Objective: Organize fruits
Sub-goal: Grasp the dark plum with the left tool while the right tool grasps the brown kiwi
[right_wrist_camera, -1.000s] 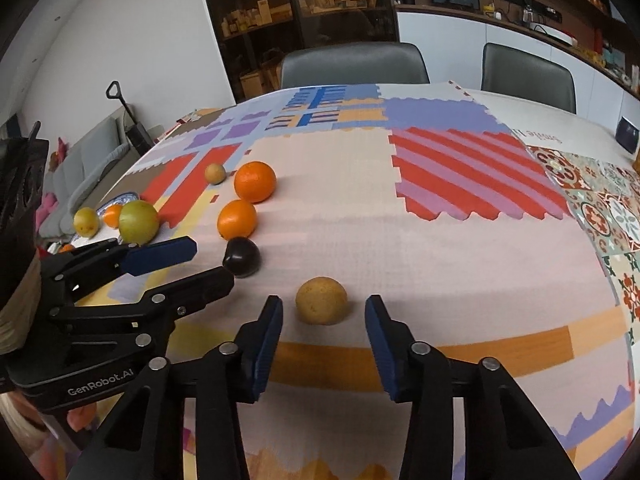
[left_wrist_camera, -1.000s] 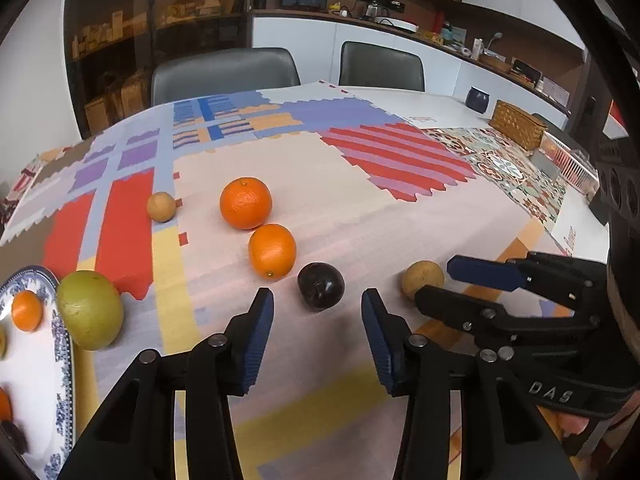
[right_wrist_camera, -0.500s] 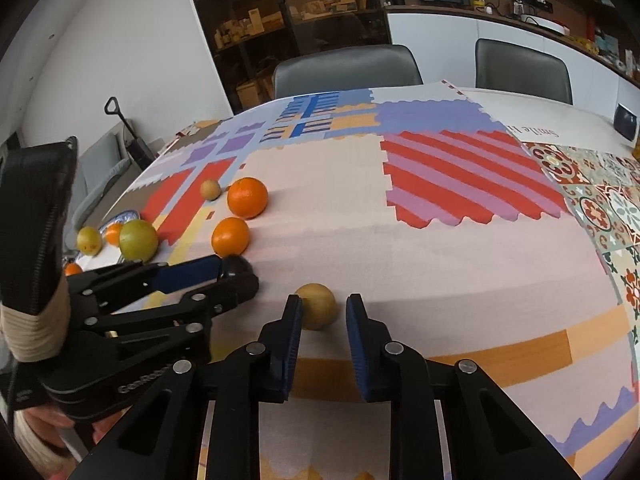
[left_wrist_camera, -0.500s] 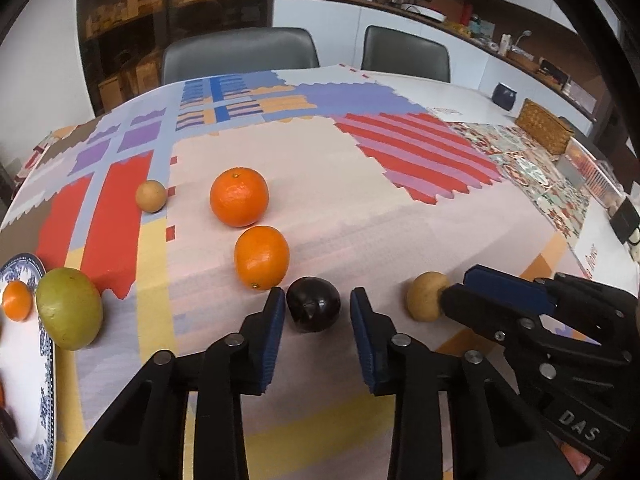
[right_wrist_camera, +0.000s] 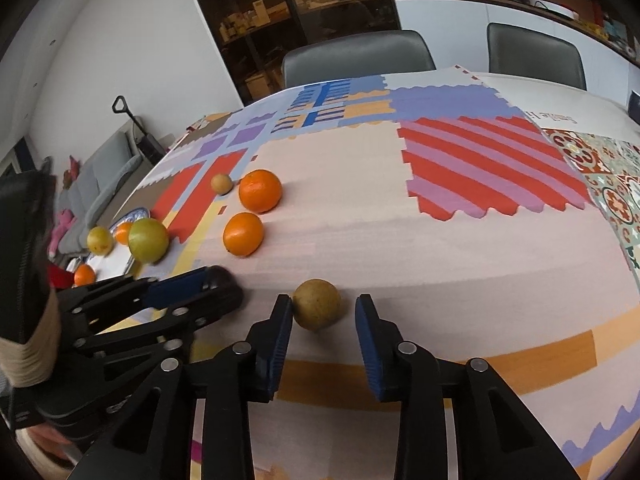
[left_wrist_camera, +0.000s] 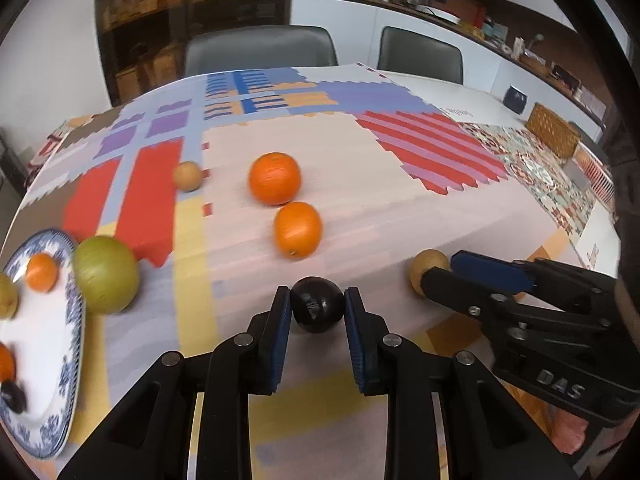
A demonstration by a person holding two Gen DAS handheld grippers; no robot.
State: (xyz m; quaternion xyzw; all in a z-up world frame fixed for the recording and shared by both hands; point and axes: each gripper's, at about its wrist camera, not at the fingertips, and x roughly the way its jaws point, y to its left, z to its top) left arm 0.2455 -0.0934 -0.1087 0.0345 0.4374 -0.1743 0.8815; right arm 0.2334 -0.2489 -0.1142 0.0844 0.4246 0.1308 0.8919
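The left gripper (left_wrist_camera: pixel 317 312) has its blue pads pinching a dark round fruit (left_wrist_camera: pixel 317 309) low over the patchwork tablecloth (left_wrist_camera: pixel 360 216), just in front of the nearer orange (left_wrist_camera: pixel 297 230). The right gripper (right_wrist_camera: pixel 323 320), lettered "DAS" on its side in the left view, stands with jaws spread around a tan fruit (right_wrist_camera: pixel 317 303): left pad touching, right pad apart. A blue-patterned plate (left_wrist_camera: pixel 76 344) at the table's left edge carries small fruit, with a green fruit (left_wrist_camera: pixel 106 274) at its rim.
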